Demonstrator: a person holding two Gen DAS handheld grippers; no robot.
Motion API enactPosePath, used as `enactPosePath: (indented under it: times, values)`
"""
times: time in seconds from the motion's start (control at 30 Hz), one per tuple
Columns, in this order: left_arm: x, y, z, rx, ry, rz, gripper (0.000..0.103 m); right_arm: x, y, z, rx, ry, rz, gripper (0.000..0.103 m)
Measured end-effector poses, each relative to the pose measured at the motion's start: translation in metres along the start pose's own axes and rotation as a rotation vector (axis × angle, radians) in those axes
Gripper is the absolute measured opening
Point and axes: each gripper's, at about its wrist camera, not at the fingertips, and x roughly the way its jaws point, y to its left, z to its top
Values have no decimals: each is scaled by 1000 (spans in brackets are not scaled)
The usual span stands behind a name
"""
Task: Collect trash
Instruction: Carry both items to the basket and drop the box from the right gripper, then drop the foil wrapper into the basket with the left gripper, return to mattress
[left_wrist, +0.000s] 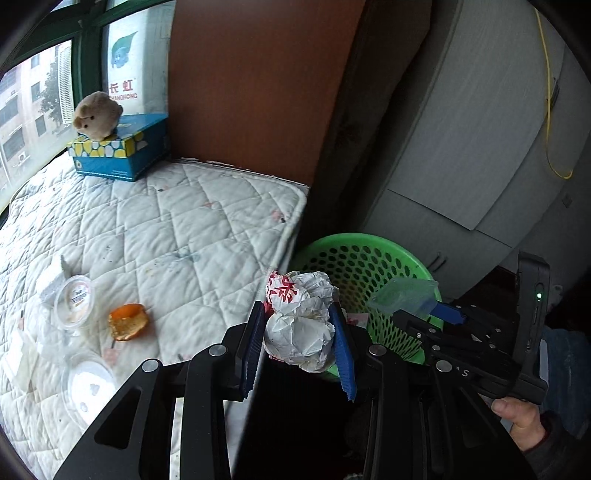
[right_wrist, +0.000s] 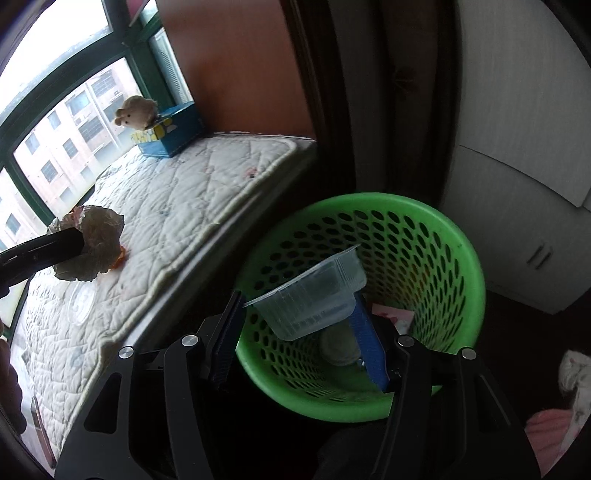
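My left gripper (left_wrist: 299, 332) is shut on a crumpled white paper wad with red print (left_wrist: 301, 321), held at the mattress edge beside the green perforated basket (left_wrist: 369, 258). The wad also shows in the right wrist view (right_wrist: 92, 240). My right gripper (right_wrist: 295, 325) holds a clear plastic tray (right_wrist: 314, 299) between its blue pads over the basket (right_wrist: 443, 258). The tray (left_wrist: 402, 293) and right gripper (left_wrist: 436, 317) show in the left wrist view. An orange peel (left_wrist: 127, 321), a round lidded cup (left_wrist: 74, 301) and a clear lid (left_wrist: 88, 384) lie on the quilted mattress (left_wrist: 184, 221).
A blue tissue box (left_wrist: 122, 151) with a plush bear (left_wrist: 96, 115) stands at the mattress's far corner by the window. A brown board (left_wrist: 258, 92) rises behind. White cabinets (left_wrist: 480, 147) stand right of the basket. Pink paper (right_wrist: 395, 314) and a round lid (right_wrist: 340, 347) lie inside the basket.
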Motion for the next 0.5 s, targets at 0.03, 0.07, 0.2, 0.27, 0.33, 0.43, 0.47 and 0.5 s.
enactPosePath:
  times: [0.03,0.07,0.2,0.27,0.33,0.43,0.47,0.5]
  values:
    - [5,-6,1,11,7,-4,34,0,-6,-1,10,4,-5,64]
    - [10,-12,2,21,13,-5,34,0,-12,-2,20,4,-6,67]
    - [28,-30,4,37,45,-21,34,-6,-28,-4,42,-8,-25,69]
    - [36,-39,5,45,57,-25,35,-11,-34,-4,51,-17,-27,69]
    - [45,-46,4,50,73,-35,35,-16,-39,-4,59,-28,-26,70]
    - [58,-55,4,55,100,-42,36,-22,-46,-3,73,-46,-24,71]
    - [62,-58,3,54,107,-48,36,-25,-49,-3,78,-53,-23,72]
    - [65,-60,3,55,113,-51,36,-28,-51,-4,83,-59,-21,72]
